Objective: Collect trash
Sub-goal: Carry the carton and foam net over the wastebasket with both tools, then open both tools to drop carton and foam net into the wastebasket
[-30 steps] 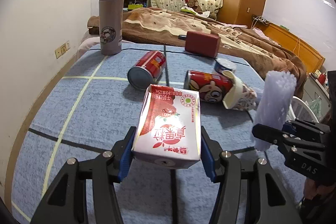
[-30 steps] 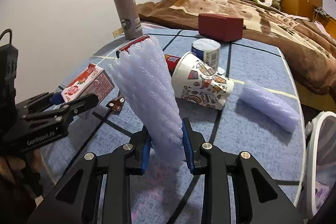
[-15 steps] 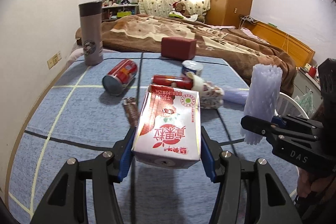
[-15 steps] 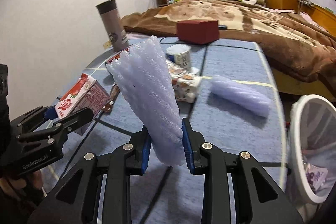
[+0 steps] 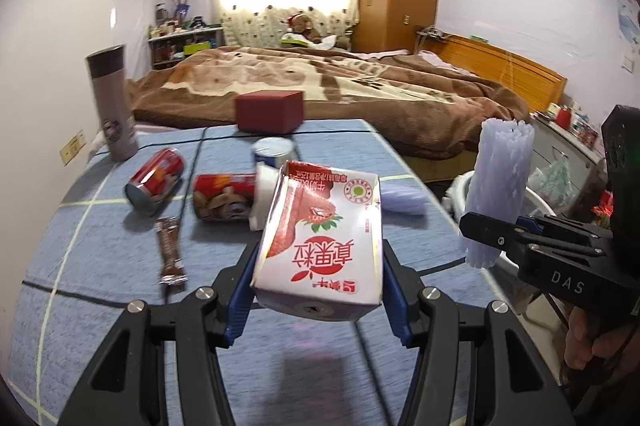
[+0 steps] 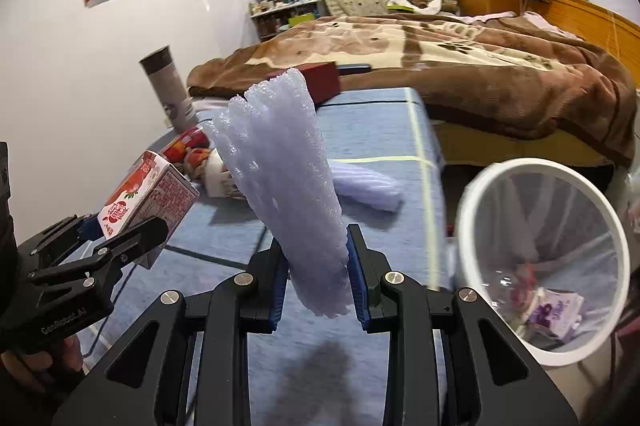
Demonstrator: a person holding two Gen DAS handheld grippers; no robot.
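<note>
My left gripper (image 5: 316,284) is shut on a red and white strawberry milk carton (image 5: 324,234) and holds it above the blue table (image 5: 100,258). My right gripper (image 6: 318,278) is shut on a pale purple foam roll (image 6: 288,194), held upright above the table; it also shows in the left wrist view (image 5: 498,190). A white mesh trash bin (image 6: 540,254) stands off the table's right edge with some trash inside. On the table lie two red cans (image 5: 154,176) (image 5: 224,196), a paper cup (image 5: 264,198), a brown wrapper (image 5: 170,250) and a second foam roll (image 6: 364,188).
A grey thermos (image 5: 112,102) stands at the table's far left. A dark red box (image 5: 268,110) sits at the far edge, with a blue and white tin (image 5: 272,150) in front of it. A bed with a brown blanket (image 5: 360,82) lies beyond.
Both grippers have risen and pulled back to the right with their loads. The trash bin has come much further into the right wrist view.
</note>
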